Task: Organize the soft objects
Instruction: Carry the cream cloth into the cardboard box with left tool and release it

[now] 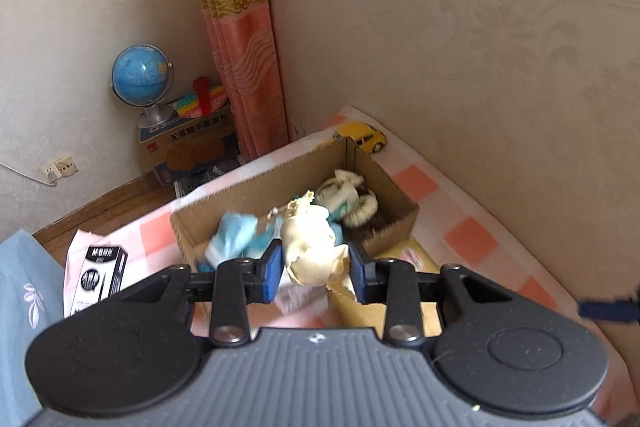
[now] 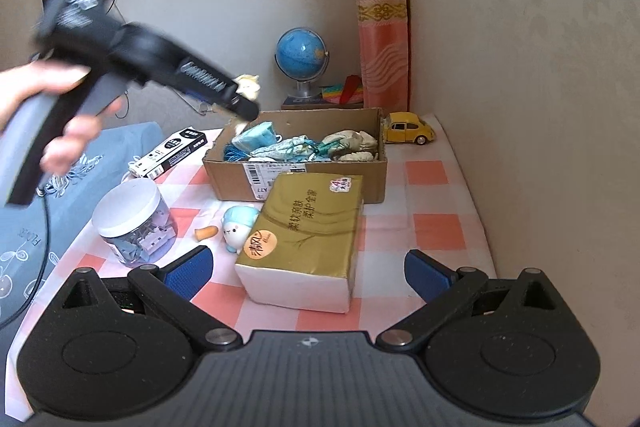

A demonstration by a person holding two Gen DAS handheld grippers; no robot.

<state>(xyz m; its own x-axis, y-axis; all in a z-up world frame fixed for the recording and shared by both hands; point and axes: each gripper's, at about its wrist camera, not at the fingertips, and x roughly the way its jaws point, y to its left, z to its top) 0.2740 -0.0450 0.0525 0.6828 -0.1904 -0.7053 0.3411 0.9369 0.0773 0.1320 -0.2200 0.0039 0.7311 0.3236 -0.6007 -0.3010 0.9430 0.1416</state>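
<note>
Carrying the cream soft toy [image 1: 310, 247] to the cardboard box [image 1: 280, 183] is the step in hand, by my reading. The toy sits low in the centre of the left wrist view, pinched between the blue pads of the left claw [image 1: 316, 267], with the open box just beyond it in mid-frame. In the right wrist view the same toy [image 2: 248, 87] shows at upper left of centre, hanging above the box's left end [image 2: 224, 147].

To do it well, I would bring the claw over a free patch of the box, beside the blue and pale soft things [image 2: 280, 147] already inside, lower it past the rim, and only then part the pads, so the toy does not catch the wall.

Low in its own view, the right claw [image 2: 308, 273] stands wide apart and empty, around the near end of the gold tissue pack [image 2: 304, 235] on the checked table [image 2: 432, 227], without touching it.
</note>
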